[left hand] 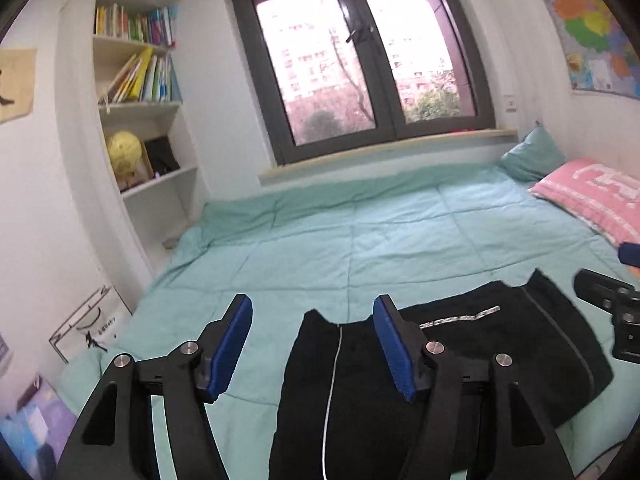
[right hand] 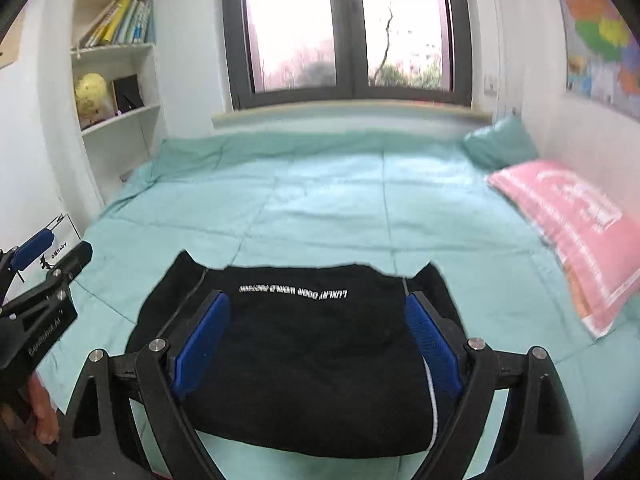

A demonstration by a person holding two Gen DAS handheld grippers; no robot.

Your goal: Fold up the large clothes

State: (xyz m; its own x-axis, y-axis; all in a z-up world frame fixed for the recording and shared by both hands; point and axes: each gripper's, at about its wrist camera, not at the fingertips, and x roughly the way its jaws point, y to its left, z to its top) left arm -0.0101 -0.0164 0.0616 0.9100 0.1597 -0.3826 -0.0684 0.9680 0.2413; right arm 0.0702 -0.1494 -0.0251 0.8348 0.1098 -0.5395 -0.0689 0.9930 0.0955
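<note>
A black garment (left hand: 360,376) with thin white stripes and a line of white lettering lies folded flat on the near part of the teal bed (left hand: 360,236); in the right wrist view the garment (right hand: 312,352) fills the lower middle. My left gripper (left hand: 312,312) is open and empty, hovering over the garment's left edge. My right gripper (right hand: 316,308) is open and empty, hovering above the garment's middle. The left gripper also shows at the left edge of the right wrist view (right hand: 44,264), and the right gripper at the right edge of the left wrist view (left hand: 604,288).
A pink pillow (right hand: 568,224) and a teal pillow (right hand: 500,142) lie along the right wall. A white bookshelf (left hand: 140,120) with books and a yellow globe stands at the left. A window (left hand: 364,60) is behind the bed. Picture boards lean by the left wall.
</note>
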